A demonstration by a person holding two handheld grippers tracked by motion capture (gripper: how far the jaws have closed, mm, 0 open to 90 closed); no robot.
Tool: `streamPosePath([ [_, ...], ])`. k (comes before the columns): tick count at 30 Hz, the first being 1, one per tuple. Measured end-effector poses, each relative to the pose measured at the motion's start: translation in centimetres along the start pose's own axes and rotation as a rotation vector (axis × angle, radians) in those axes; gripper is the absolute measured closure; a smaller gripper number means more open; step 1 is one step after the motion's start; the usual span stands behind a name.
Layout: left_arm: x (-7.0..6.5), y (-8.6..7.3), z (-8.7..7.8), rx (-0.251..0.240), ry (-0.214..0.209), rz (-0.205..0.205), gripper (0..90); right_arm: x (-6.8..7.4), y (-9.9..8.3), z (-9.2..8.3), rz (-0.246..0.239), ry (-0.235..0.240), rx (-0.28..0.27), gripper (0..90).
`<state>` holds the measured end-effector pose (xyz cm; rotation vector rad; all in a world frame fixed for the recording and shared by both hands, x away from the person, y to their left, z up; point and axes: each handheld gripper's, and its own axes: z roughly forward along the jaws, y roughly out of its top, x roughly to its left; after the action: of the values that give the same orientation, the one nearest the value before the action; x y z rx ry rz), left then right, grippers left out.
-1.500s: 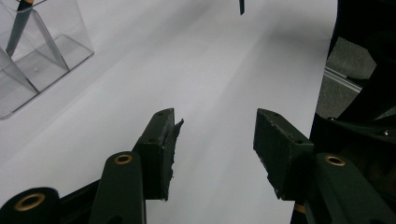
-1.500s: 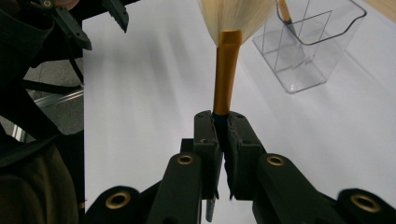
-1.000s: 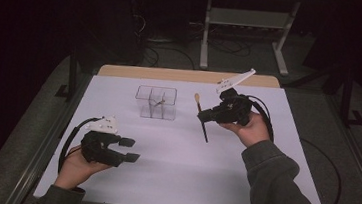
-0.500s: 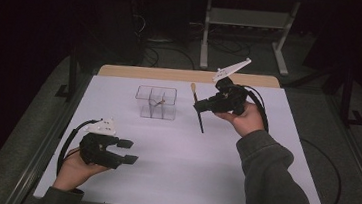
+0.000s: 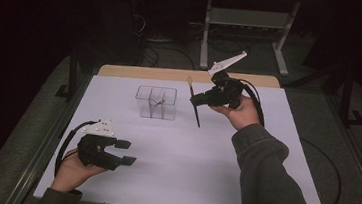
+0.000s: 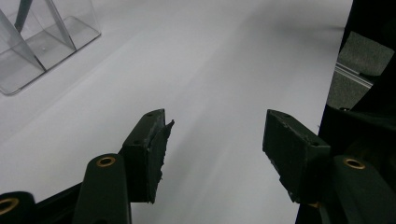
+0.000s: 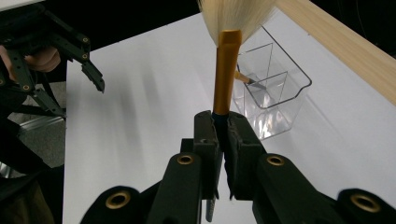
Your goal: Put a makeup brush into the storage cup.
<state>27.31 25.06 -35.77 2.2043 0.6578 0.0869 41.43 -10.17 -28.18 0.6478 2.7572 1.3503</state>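
White table (image 5: 262, 180): right gripper (image 5: 195, 100), jaws clamped on brush (image 5: 195, 104), lifted nearer organizer (image 5: 156, 102); left gripper (image 5: 125, 153) jaws widening, empty.

no readable text, dim views, perhaps none

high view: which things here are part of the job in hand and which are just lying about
In the job:
- brush, clamped in the right hand-held gripper
- clear divided organiser, one brush already inside

Just there:
- left hand-held gripper, open with nothing between its pads
- white table
- metal frame on the floor behind

Dim, dark surroundings; the white table sheet (image 5: 162, 170) is evenly lit, with soft, slightly blurred close-ups.
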Motion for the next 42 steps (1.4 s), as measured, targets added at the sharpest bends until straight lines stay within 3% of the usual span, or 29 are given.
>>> streamPosePath([
  [15,0.2,-0.1,0.1,0.006,0.001,0.002,37.1,-0.6,1.4,-0.2,0.033,-0.007,-0.021,83.0],
  [23,0.1,-0.2,0.4,0.004,-0.004,-0.004,36.6,-1.2,2.2,0.4,0.010,-0.009,-0.018,83.0],
  [42,0.4,-0.1,0.5,0.012,-0.014,0.014,36.0,-1.8,4.1,1.9,0.004,0.003,-0.008,83.0],
])
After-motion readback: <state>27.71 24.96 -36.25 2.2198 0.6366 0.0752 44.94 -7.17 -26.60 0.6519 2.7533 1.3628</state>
